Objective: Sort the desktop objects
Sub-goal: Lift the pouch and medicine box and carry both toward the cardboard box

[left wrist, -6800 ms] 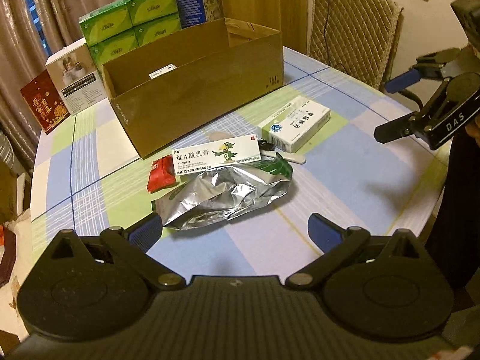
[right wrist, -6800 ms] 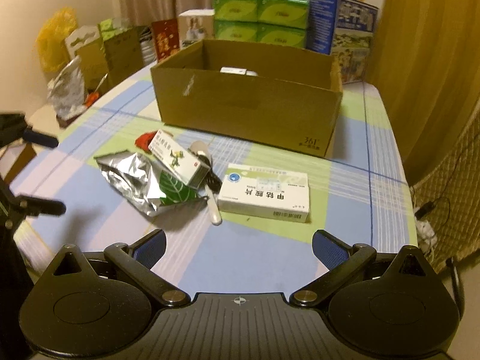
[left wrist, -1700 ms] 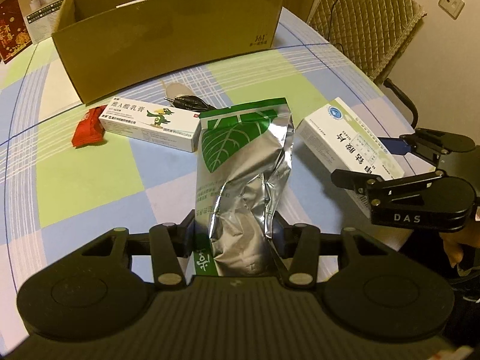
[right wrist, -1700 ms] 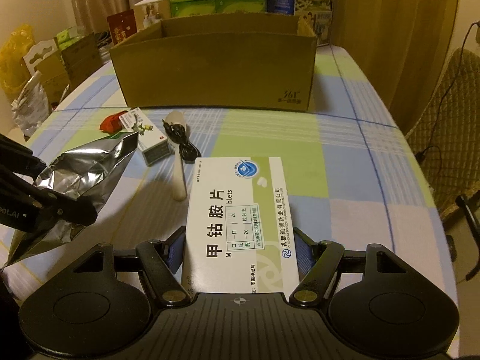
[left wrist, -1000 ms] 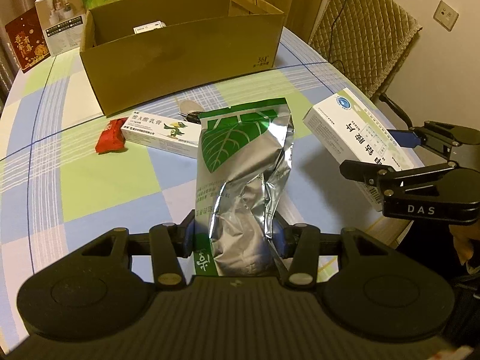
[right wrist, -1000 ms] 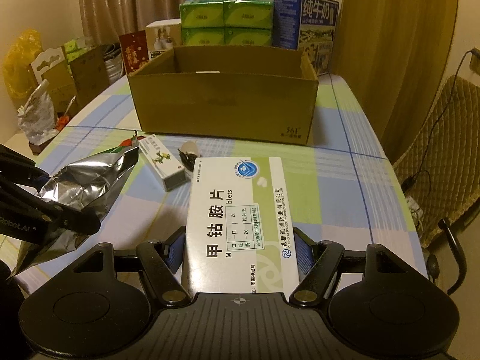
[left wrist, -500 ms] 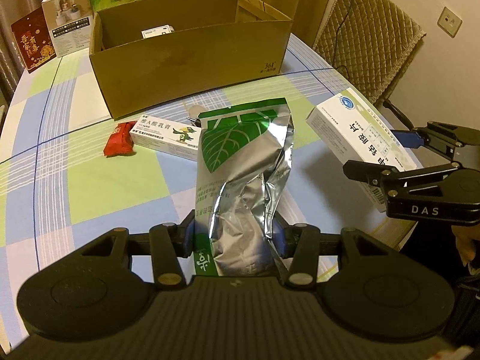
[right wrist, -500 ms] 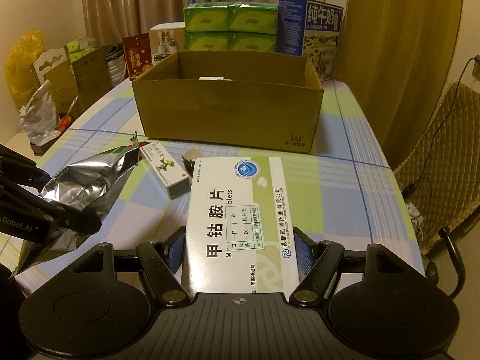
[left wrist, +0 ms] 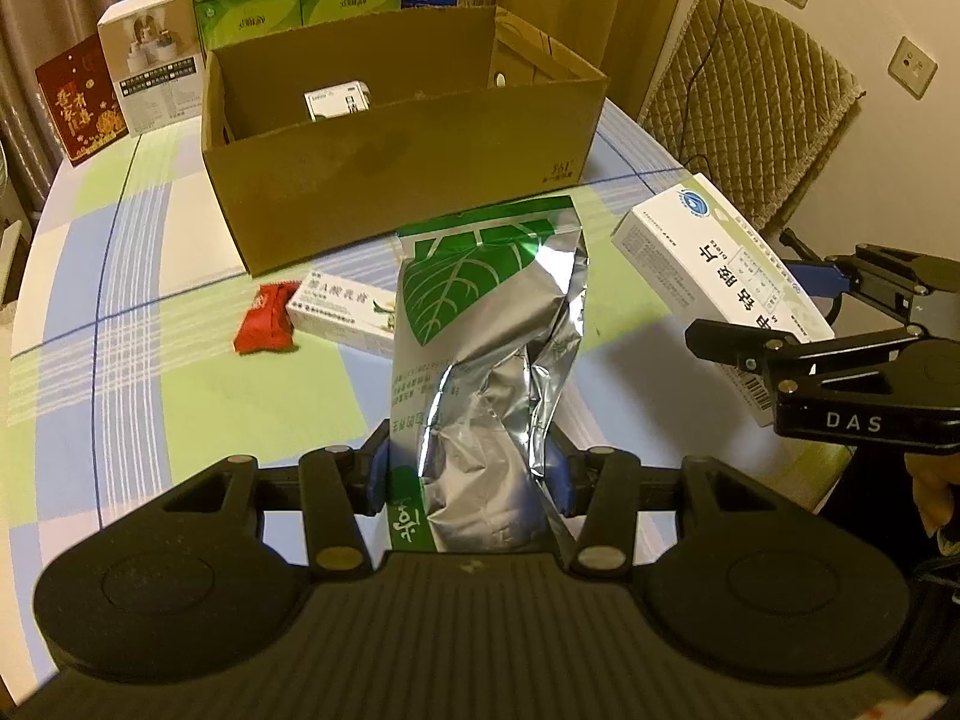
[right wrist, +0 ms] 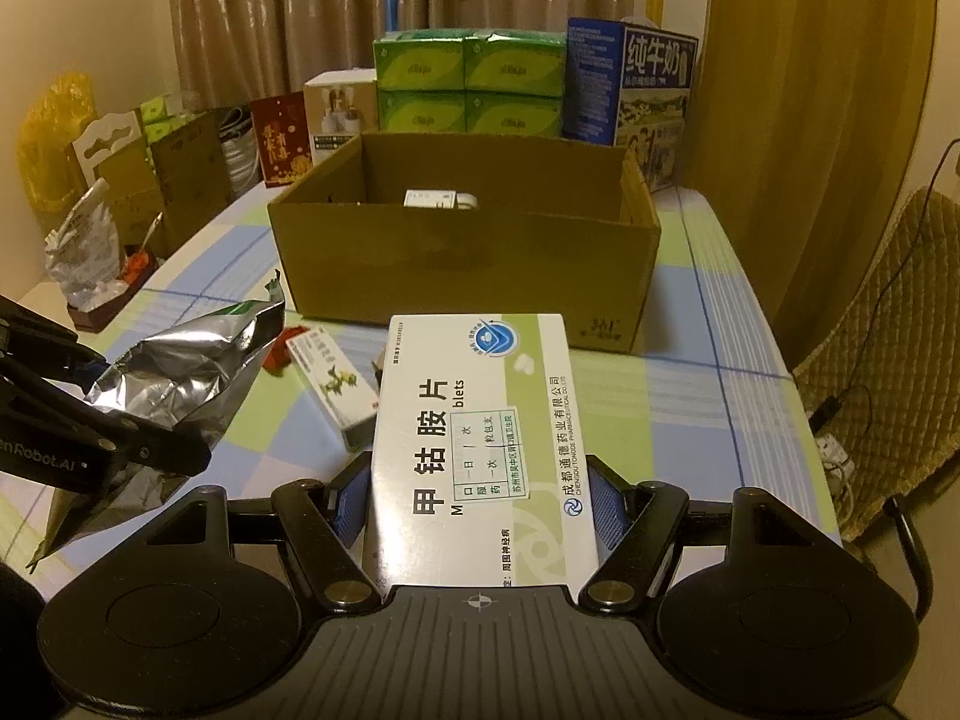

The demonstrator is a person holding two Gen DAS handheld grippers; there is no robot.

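Two grips: left fingers (left wrist: 384, 471) clamp crinkled foil pouch (left wrist: 489, 324), right fingers (right wrist: 351, 501) pinch white tablet box (right wrist: 480, 438).

"DAS" on right claw (left wrist: 811, 324), "甲钴胺片" on white medicine box (right wrist: 474, 438), "纯牛奶" on blue carton (right wrist: 651, 90)

Foil bag (left wrist: 480, 348): lower end hidden behind left gripper (left wrist: 468, 471) body; covers far end of small carton (left wrist: 345, 312).
Pill box (right wrist: 480, 450): near end hidden under right gripper (right wrist: 477, 504) housing; covers item behind it on desk (right wrist: 720, 408), can't ID.
Cardboard box (left wrist: 396, 138): front wall hides most of contents; only top of one small white pkg (left wrist: 336, 101) shows, print too small to read.
Red packet (left wrist: 267, 324): label illegible.
Person: only fingertips (left wrist: 930, 492) at rt edge of left view.
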